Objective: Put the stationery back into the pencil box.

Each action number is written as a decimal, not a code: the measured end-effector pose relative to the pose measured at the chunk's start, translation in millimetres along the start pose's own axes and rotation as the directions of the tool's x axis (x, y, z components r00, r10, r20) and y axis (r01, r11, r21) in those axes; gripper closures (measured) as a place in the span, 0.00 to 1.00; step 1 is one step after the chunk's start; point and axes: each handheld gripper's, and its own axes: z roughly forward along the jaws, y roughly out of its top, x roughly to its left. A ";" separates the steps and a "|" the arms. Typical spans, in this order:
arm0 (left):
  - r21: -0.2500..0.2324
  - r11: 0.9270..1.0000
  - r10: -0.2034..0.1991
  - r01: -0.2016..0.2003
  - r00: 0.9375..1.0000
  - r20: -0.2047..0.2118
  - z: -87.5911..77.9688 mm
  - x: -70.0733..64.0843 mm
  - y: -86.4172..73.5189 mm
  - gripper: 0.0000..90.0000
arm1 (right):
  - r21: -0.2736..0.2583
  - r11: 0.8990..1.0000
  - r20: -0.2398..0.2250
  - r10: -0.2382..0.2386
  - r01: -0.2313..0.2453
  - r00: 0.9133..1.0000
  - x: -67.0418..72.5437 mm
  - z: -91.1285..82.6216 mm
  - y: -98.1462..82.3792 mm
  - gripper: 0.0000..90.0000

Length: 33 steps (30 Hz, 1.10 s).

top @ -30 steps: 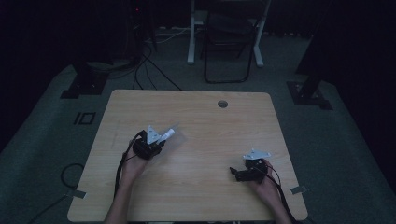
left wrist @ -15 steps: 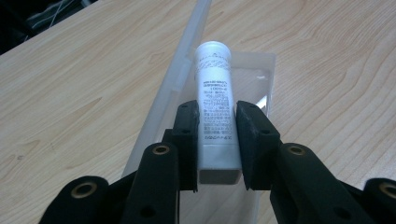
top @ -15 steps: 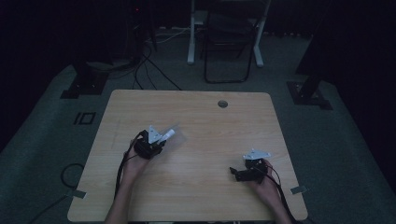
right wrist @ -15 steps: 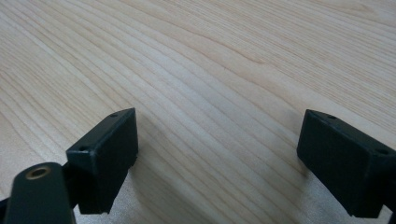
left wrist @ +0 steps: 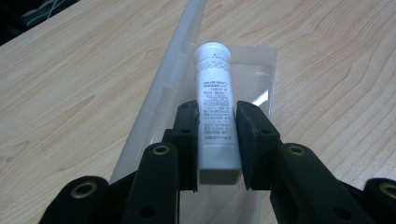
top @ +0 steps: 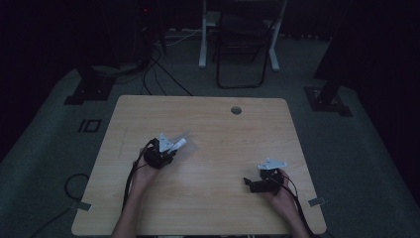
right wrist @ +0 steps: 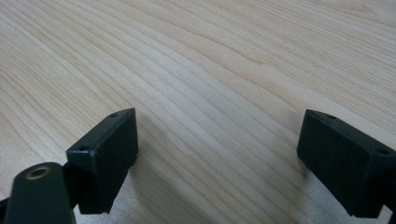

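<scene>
Nothing has clearly changed place since the earlier frames: both hands and both grippers lie at the same spots on the table [top: 208, 119] as one second ago, and the tube keeps the same direction.

Seen from the high view, the left gripper [top: 171, 148] is at about 9 o'clock from the middle of the table, a little toward the centre, held by the person's left hand [top: 143, 171], which comes in from 6 o'clock. Its two black jaws pinch a white tube [left wrist: 215, 112] with small dark print on it. In the left gripper view the pads press on both sides of the lower half of the tube, and the round cap end points away from the gripper, toward 12 o'clock. The tube lies inside a clear plastic bag [left wrist: 254, 74], and the jaws grip it through the plastic. The long sealed edge of the bag runs from the jaws toward 11 o'clock. In the high view the tube [top: 179, 143] points toward about 2 o'clock from the gripper.

The right gripper [top: 255, 184] is near 4 o'clock on the table, well apart from the left one, in the right hand [top: 282, 198]. In the right gripper view its jaws are spread wide, with bare wood between them, and they hold nothing.
</scene>
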 end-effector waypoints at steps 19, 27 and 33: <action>0.008 1.000 0.029 -0.029 1.000 -0.012 3.1 -4.9 0.1 0.79 | 0.000 1.000 0.000 0.000 0.000 1.000 0.0 0.0 0.0 0.14; 0.022 0.999 0.035 -0.034 0.999 -0.019 5.3 -4.4 -2.9 0.78 | 0.000 1.000 0.000 0.000 0.000 1.000 0.0 0.0 0.0 0.14; 0.024 0.999 0.040 -0.040 0.999 -0.031 4.2 -5.2 -4.1 0.74 | 0.000 1.000 0.000 0.000 0.000 1.000 0.0 0.0 0.0 0.14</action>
